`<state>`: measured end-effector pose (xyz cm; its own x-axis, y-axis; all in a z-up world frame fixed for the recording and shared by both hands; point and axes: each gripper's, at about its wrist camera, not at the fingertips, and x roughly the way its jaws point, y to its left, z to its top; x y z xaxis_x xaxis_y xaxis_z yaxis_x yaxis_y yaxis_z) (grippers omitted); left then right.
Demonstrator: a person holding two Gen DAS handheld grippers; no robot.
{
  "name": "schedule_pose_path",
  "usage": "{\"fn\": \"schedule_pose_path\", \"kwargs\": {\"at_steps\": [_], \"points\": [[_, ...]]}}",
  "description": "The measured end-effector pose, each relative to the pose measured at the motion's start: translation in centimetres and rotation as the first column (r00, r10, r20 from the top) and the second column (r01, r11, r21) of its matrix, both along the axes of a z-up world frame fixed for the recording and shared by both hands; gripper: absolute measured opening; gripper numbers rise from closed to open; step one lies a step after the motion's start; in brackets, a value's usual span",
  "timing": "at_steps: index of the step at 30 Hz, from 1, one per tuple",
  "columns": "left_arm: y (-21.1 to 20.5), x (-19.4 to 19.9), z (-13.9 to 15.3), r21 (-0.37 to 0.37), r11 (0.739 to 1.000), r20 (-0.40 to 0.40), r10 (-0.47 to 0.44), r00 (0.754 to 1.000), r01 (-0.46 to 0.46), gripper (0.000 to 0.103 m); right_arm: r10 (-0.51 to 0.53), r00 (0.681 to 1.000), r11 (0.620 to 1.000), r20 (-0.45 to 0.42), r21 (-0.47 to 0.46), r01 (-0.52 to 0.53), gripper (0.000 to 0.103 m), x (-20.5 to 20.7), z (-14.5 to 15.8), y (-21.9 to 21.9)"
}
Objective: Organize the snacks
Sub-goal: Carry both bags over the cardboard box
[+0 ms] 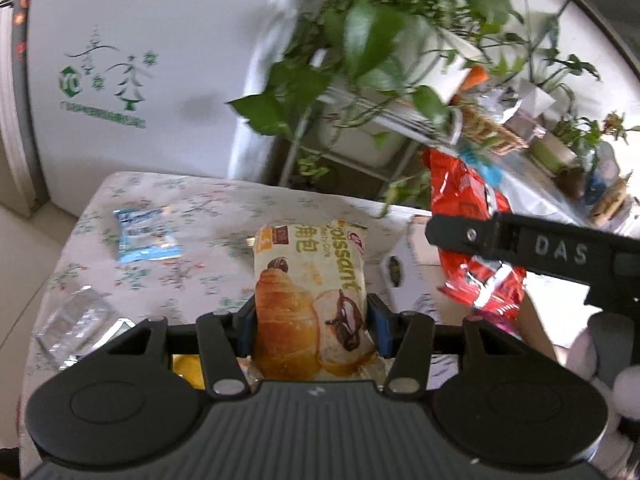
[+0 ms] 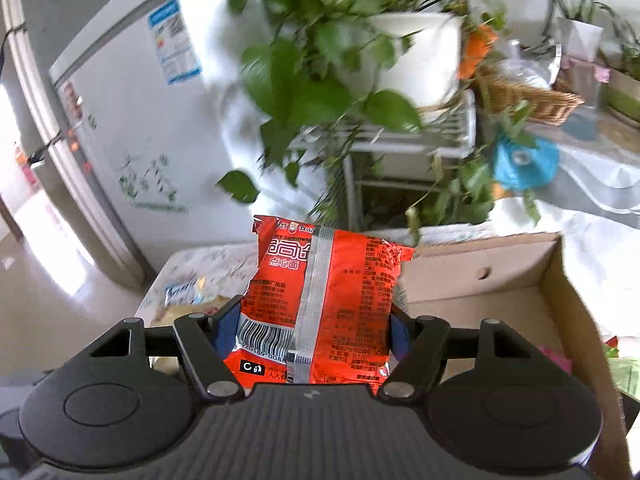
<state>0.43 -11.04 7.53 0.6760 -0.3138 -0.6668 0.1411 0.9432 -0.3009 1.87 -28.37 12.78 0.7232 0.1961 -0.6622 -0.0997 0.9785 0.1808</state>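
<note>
White fridge (image 2: 132, 128) far left; leafy potted plant (image 2: 328, 52) on white metal stand (image 2: 404, 148) behind; pale glossy floor (image 2: 52, 280), bright daylight.

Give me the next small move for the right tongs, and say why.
Probably carry the red packet rightward over the cardboard box and lower it in. The right tongs already clamp it off the table, and the open box sits just beside it.
</note>
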Motion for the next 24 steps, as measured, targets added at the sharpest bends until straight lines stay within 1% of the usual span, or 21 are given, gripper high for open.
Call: {"fn": "schedule_pose_path", "kwargs": {"at_steps": [10, 14, 19, 24], "points": [[-4.9, -0.4, 1.1, -0.015, 0.997, 0.024, -0.077, 0.997, 0.078, 0.052, -0.094, 0.995, 0.994, 0.035, 0.056, 0.092, 0.076, -0.9, 1.6, -4.7], [-6.7, 0.0, 0.8, -0.077, 0.992, 0.003, -0.1, 0.995, 0.1, 0.052, -0.137, 0.99, 0.988, 0.041, 0.082, 0.133, 0.076, -1.3, 2.3, -6.7], [-9.2, 0.2, 0.4, -0.114, 0.985, -0.002, -0.128, 0.992, 0.127, 0.052, -0.208, 0.977, 0.973, 0.043, 0.106, 0.203, 0.076, -1.8, 2.8, -9.1], [-10.5, 0.7, -0.5, -0.161, 0.978, -0.017, -0.135, 0.991, 0.131, 0.052, -0.251, 0.968, 0.963, 0.01, 0.106, 0.249, 0.076, -1.6, 2.3, -10.3]]}}
